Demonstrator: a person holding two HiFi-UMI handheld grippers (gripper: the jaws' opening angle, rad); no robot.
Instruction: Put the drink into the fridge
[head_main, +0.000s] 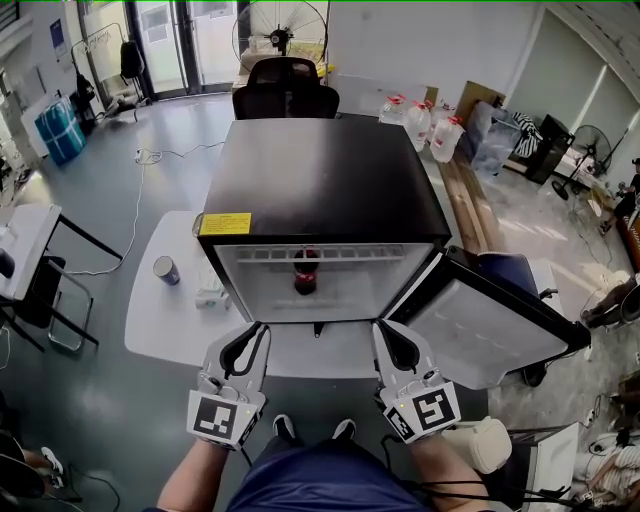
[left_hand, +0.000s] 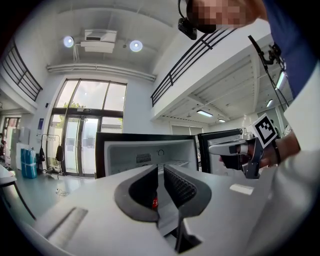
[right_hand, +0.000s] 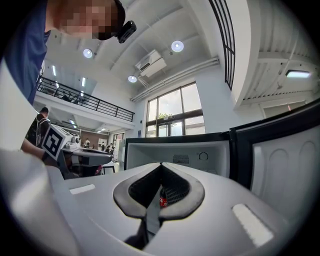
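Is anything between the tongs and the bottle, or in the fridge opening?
Nothing visible. The door hangs open at the right, the bottle already stands inside the fridge, and the left tongs and right tongs, both shut and empty, face the open front.

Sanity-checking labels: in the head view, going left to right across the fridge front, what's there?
Blue cylindrical drink can → yellow rectangular sticker → dark drink bottle inside the fridge → open black fridge door with white inner lining.
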